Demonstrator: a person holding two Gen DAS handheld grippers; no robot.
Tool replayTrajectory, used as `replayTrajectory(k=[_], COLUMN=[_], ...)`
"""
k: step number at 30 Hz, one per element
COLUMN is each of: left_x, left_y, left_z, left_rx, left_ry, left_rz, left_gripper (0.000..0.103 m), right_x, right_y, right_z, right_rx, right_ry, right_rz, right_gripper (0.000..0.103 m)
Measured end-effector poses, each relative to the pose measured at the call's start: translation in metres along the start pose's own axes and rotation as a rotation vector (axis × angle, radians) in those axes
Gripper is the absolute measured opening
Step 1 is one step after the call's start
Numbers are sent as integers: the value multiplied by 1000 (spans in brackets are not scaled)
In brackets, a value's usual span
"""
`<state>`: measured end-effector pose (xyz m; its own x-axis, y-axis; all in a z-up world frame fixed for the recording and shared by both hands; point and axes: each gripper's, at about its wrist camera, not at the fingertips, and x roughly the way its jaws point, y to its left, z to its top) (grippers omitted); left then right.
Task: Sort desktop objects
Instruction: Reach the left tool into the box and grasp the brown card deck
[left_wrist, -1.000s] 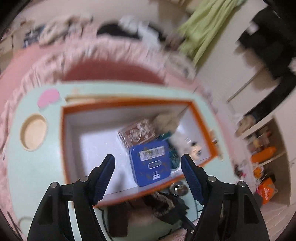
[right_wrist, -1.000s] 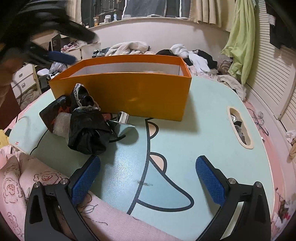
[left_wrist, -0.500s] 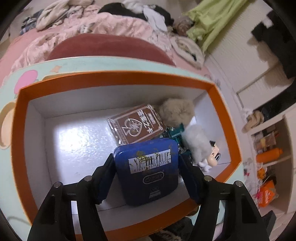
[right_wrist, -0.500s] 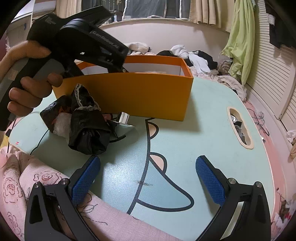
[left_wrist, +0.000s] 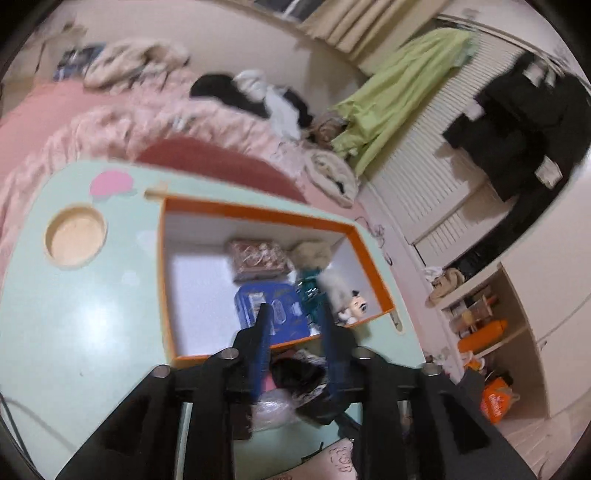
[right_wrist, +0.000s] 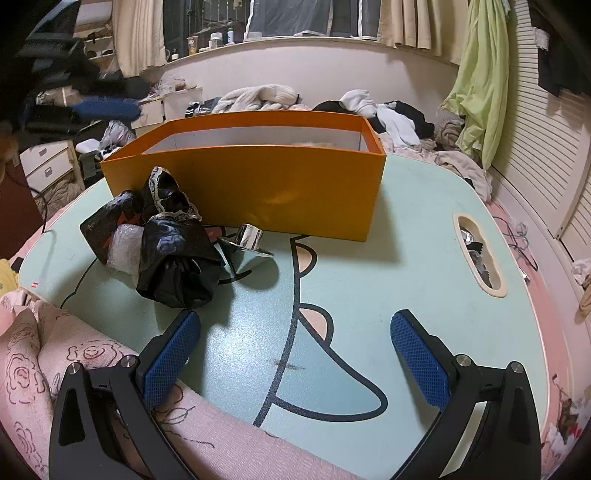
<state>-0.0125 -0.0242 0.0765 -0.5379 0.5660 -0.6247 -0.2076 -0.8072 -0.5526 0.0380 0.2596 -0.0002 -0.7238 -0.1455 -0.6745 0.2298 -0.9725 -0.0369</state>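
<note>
Assessing risk: sorting is partly done; several items lie in the orange box (left_wrist: 258, 214) and loose ones lie on the mint table (right_wrist: 424, 236) in front of it.
Left gripper (left_wrist: 293, 314): held above the near wall of the box, jaws narrowed with a small gap and nothing between them. The view is motion-blurred, so exact fingertip position is uncertain.
Right gripper (right_wrist: 295, 354): low over the near table edge, jaws wide, empty.
Box contents: blue tin (left_wrist: 273, 310) near the front wall, brown patterned pack (left_wrist: 258, 258) behind it, beige fluffy item (left_wrist: 310, 253), teal item (left_wrist: 308, 291) and a small white figure (left_wrist: 351, 306) toward the right wall.
Remaining items: black crumpled bag (right_wrist: 173, 258) with bubble wrap (right_wrist: 123, 251) tucked into it, and a shiny metal piece (right_wrist: 247, 243) touching the bag, just beside the box front.
Hazard 1: a jaw descending on the bag could snag only a loose fold; the bubble wrap would probably slip out during the lift.
Hazard 2: the metal piece lies against the bag; dragging the bag could sweep it across the table or off the edge.
Hazard 3: the box looks light and unanchored; a finger striking its front wall could push it backward.
Hazard 4: the metal piece looks smooth and reflective; a narrow pinch may let it squirt out sideways.
Hazard 5: both grippers converging on the same cluster could collide.
</note>
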Motion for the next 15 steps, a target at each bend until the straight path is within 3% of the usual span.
replayTrajectory(k=[1, 2, 5, 9, 12, 15], left_x=[9, 15, 37, 68, 85, 114], left_y=[5, 7, 0, -15, -21, -25], left_z=[3, 5, 12, 29, 45, 60], left_rx=[-39, -55, -2, 71, 94, 108], left_ry=[32, 50, 116, 198, 197, 247], left_rz=[25, 48, 82, 182, 232, 292], left_gripper=[49, 49, 55, 68, 69, 69], right_x=[-1, -1, -1, -2, -1, -1], right_y=[1, 1, 1, 3, 4, 5], right_z=[-1, -1, -1, -1, 0, -2], right_rx=[0, 0, 1, 1, 1, 2], right_ry=[0, 0, -1, -2, -3, -3], right_rz=[0, 0, 1, 1, 1, 1], right_gripper=[102, 102, 102, 102, 102, 102])
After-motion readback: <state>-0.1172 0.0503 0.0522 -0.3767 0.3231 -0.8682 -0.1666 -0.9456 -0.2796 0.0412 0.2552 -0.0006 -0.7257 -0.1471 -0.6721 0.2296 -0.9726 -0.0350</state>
